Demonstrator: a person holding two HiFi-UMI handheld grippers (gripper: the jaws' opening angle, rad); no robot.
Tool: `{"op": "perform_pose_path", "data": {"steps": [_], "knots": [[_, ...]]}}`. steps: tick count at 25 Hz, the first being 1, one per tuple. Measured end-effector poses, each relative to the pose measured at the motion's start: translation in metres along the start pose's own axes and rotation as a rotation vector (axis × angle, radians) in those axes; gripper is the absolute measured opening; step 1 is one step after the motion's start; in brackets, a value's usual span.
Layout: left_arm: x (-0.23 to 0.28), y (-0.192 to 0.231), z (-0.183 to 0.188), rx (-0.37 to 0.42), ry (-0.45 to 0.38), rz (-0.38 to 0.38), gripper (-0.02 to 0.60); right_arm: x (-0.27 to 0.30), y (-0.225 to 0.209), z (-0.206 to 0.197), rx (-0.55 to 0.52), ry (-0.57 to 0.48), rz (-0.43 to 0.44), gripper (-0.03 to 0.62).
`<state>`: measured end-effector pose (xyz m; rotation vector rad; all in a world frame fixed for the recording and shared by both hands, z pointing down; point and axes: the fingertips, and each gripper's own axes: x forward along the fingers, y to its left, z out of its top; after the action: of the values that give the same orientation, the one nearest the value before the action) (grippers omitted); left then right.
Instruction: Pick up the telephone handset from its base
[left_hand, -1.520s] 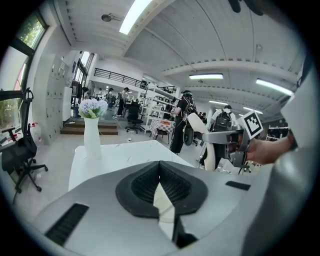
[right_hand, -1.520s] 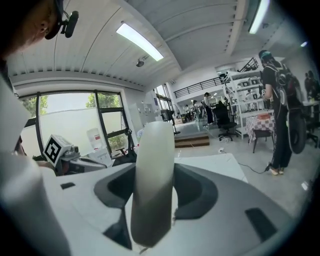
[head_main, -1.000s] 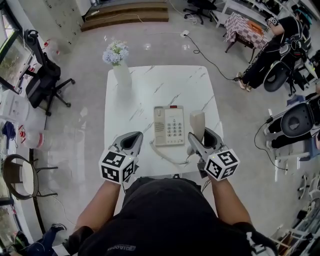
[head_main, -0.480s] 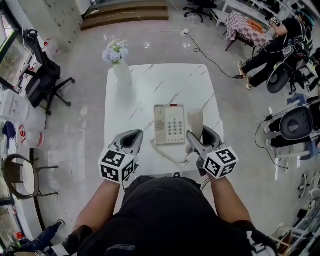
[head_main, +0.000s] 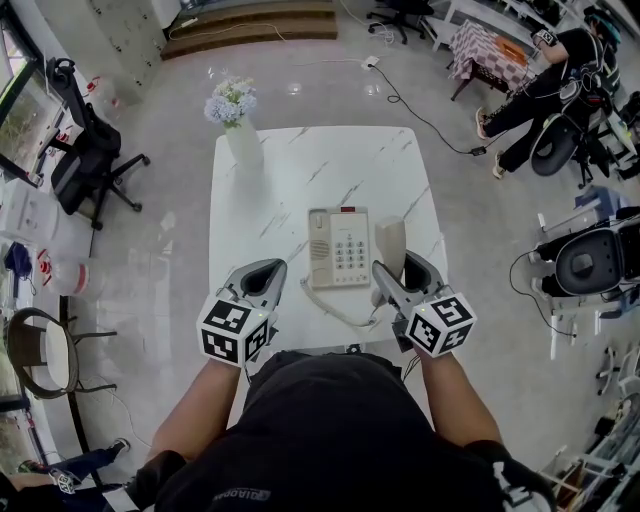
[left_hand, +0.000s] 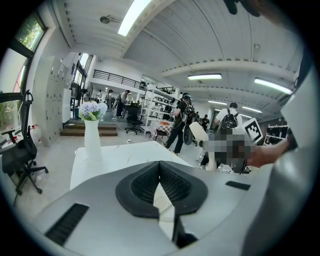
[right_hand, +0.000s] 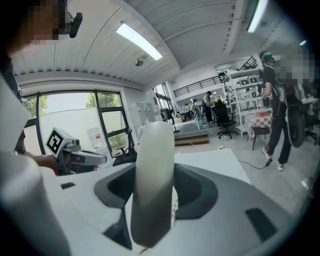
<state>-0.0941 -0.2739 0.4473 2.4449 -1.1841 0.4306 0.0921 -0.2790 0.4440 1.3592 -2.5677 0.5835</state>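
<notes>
The beige telephone base (head_main: 338, 248) with its keypad lies on the white marble table (head_main: 300, 170). The beige handset (head_main: 390, 243) is off the base, standing upright just right of it in my right gripper (head_main: 392, 272), which is shut on its lower part. In the right gripper view the handset (right_hand: 152, 180) fills the gap between the jaws. A coiled cord (head_main: 335, 312) runs from the base's near left corner toward the handset. My left gripper (head_main: 262, 278) hovers left of the base, jaws shut and empty; in the left gripper view its pads (left_hand: 172, 184) meet.
A white vase of pale flowers (head_main: 236, 130) stands at the table's far left corner, also seen as a vase (left_hand: 91, 132) in the left gripper view. An office chair (head_main: 85, 150) stands left of the table. A person (head_main: 540, 100) and more chairs are at the right.
The right gripper has shifted the handset slightly left, closer to the base. The left gripper has stayed put. The person at the far right has moved.
</notes>
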Motion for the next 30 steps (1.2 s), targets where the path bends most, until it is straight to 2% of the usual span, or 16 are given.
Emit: {"op": "perform_pose_path", "data": {"steps": [30], "knots": [[0.0027, 0.0002, 0.0005, 0.000, 0.003, -0.002, 0.003, 0.0026, -0.0009, -0.0021, -0.002, 0.016, 0.009, 0.222]]}}
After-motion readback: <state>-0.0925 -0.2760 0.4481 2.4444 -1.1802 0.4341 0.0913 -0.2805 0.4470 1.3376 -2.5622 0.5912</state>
